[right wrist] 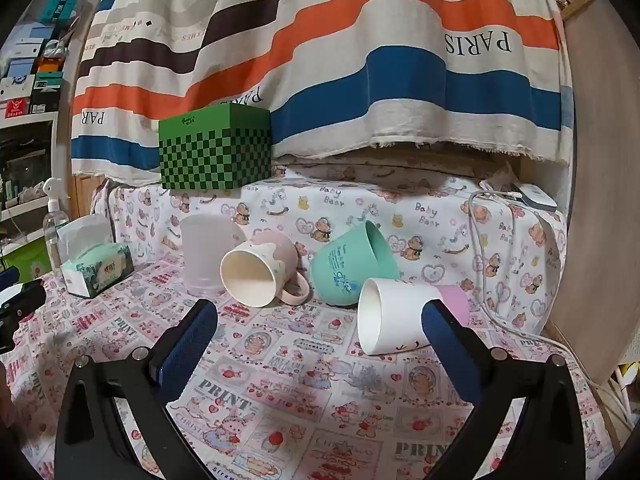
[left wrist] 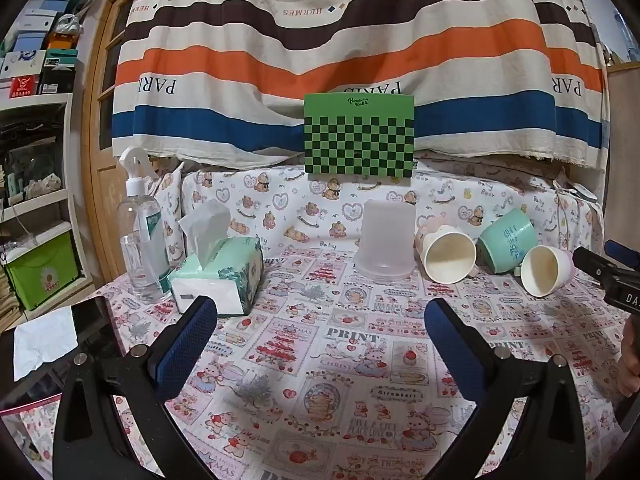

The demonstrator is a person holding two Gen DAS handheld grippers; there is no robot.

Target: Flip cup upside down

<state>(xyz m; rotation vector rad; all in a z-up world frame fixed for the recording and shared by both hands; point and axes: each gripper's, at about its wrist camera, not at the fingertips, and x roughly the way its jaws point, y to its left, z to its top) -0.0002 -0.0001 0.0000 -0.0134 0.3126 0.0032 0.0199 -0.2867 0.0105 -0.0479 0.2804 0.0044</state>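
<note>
A frosted clear cup [left wrist: 386, 240] stands upside down on the patterned tablecloth; it also shows in the right wrist view [right wrist: 204, 252]. Three cups lie on their sides: a pink mug with a handle [right wrist: 260, 270] [left wrist: 446, 254], a mint green cup [right wrist: 352, 264] [left wrist: 506, 242], and a white and pink cup [right wrist: 400, 314] [left wrist: 544, 270]. My left gripper [left wrist: 320, 316] is open and empty, well in front of the frosted cup. My right gripper [right wrist: 318, 320] is open and empty; its right finger [right wrist: 440, 320] is close in front of the white and pink cup.
A tissue pack [left wrist: 218, 276] and a spray bottle [left wrist: 140, 232] stand at the left. A green checkered box [left wrist: 358, 136] sits on the raised ledge behind. A white cable [right wrist: 480, 248] and charger lie at the right. A striped curtain hangs behind.
</note>
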